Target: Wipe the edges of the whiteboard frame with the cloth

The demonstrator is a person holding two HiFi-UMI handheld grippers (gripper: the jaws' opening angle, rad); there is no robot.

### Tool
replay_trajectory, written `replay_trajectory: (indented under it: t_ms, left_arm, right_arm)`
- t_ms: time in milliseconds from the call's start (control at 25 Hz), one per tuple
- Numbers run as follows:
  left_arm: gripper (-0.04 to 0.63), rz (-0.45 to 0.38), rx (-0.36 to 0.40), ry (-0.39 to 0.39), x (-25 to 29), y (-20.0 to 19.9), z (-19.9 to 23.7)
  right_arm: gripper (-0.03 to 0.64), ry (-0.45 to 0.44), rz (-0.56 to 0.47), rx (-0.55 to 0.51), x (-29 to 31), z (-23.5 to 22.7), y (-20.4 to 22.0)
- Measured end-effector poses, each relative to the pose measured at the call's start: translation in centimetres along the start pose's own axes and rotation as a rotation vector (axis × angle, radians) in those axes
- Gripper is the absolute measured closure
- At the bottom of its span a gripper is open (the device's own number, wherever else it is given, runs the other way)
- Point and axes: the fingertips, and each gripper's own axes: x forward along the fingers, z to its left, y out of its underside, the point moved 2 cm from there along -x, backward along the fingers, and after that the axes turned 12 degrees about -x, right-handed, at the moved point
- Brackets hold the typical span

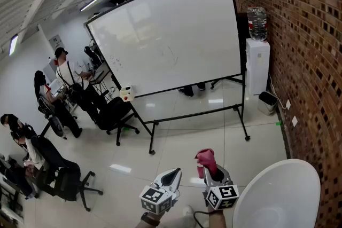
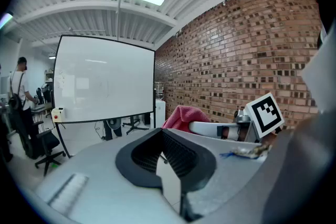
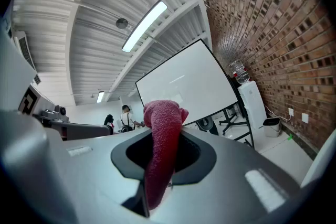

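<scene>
No writing, number or brand can be read anywhere.

The whiteboard (image 1: 165, 34) carries only faint scribbles, too pale to make out. The left gripper (image 1: 174, 173) and the right gripper (image 1: 212, 171) bear black-and-white square markers (image 2: 266, 113), which are patterns rather than letters or digits. A small sheet (image 1: 55, 40) on the far wall is too small to read.

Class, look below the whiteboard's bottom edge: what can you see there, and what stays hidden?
Below the whiteboard you can see the legs and crossbar of its black stand, glossy floor, and dark wheeled bases, probably chairs, behind it. The board covers whatever sits on those bases.
</scene>
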Motion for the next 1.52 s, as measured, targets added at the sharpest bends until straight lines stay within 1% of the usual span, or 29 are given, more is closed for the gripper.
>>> replay_trajectory:
  t_ms: [160, 320, 440, 560, 760, 880, 960, 1040, 1080, 1160, 1240, 1360, 1480, 1520]
  left_arm:
    - [0.592, -0.018, 0.007, 0.005, 1.5, -1.2, 1.6]
    - [0.592, -0.030, 0.012, 0.031, 3.2, -2.3, 2.4]
    - [0.592, -0.002, 0.006, 0.008, 5.2, -2.4, 4.5]
    - [0.592, 0.021, -0.049, -0.018, 7.4, -1.8, 7.3]
    - [0.592, 0.011, -0.157, 0.003, 13.6, -2.1, 12.4]
    - [0.592, -0.005, -0.224, 0.028, 18.6, -3.1, 15.9]
    - [0.592, -0.021, -0.265, 0.041, 21.9, -4.9, 18.4]
    - [0.592, -0.034, -0.263, 0.053, 24.4, -7.1, 20.9]
    - [0.592, -0.039, -0.258, 0.057, 25.3, -7.9, 22.1]
    - [0.592, -0.042, -0.273, 0.068, 27.4, -9.1, 23.9]
    - [0.592, -0.034, -0.277, 0.083, 29.1, -9.8, 24.7]
    - [0.592, -0.013, -0.253, 0.083, 30.9, -10.3, 26.8]
    - [0.592, -0.012, -0.281, 0.078, 33.5, -11.0, 29.6]
    - [0.592, -0.008, -0.280, 0.080, 34.4, -11.2, 30.1]
  right_arm:
    - [0.552, 0.011, -0.006, -0.015, 1.7, -1.4, -0.4]
    - [0.552, 0.032, 0.024, -0.016, 3.5, -2.4, -0.4]
    - [0.552, 0.022, 0.036, -0.045, 5.7, -2.7, -0.6]
    - [0.552, 0.021, 0.065, -0.063, 7.8, -3.4, 0.0]
    - [0.552, 0.035, 0.138, -0.086, 13.5, -6.5, 1.5]
    - [0.552, 0.040, 0.178, -0.135, 18.4, -9.0, 0.8]
    - [0.552, 0.038, 0.201, -0.182, 22.2, -10.4, -0.6]
    - [0.552, 0.030, 0.194, -0.216, 26.1, -10.9, -2.3]
    - [0.552, 0.028, 0.187, -0.218, 27.8, -10.9, -2.8]
    - [0.552, 0.030, 0.186, -0.201, 30.5, -11.7, -3.1]
    - [0.552, 0.037, 0.213, -0.184, 32.4, -13.2, -2.8]
    - [0.552, 0.061, 0.247, -0.156, 35.1, -15.0, -1.7]
    - [0.551, 0.060, 0.247, -0.151, 38.3, -16.6, -1.5]
    - [0.552, 0.057, 0.248, -0.150, 39.2, -17.1, -1.4]
